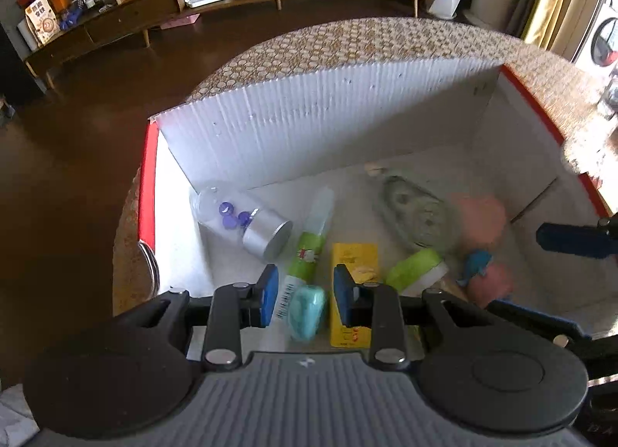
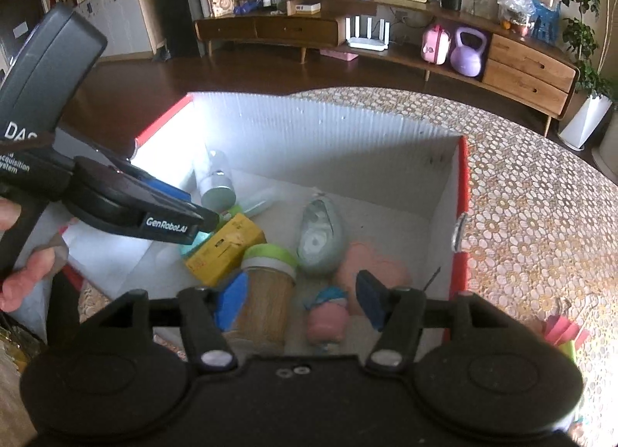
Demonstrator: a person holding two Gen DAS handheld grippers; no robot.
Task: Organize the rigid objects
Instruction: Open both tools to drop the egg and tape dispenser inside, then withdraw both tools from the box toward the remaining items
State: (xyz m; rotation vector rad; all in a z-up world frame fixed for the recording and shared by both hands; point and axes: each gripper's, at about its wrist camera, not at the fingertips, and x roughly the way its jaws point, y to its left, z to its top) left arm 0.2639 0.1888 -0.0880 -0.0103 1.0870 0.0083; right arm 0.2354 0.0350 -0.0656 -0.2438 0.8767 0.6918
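A white corrugated box (image 1: 309,107) with red edges holds several items. Among them are a clear bottle (image 1: 247,219) with a silver cap, a green tube (image 1: 309,250), a yellow carton (image 1: 353,258) and a tape dispenser (image 1: 417,215). My left gripper (image 1: 306,292) is open low over the box floor. A small teal object (image 1: 307,312) lies between its blue pads, with gaps on both sides. My right gripper (image 2: 301,304) is open above a green-lidded jar (image 2: 270,292) and a pink toy with a blue cap (image 2: 328,315). Neither pad touches them.
The box stands on a round table (image 2: 521,215) with a patterned cloth, and dark floor lies beyond its left side. A person's hand (image 2: 23,281) holds the left gripper (image 2: 208,221). Coloured paper pieces (image 2: 564,331) lie on the table right of the box.
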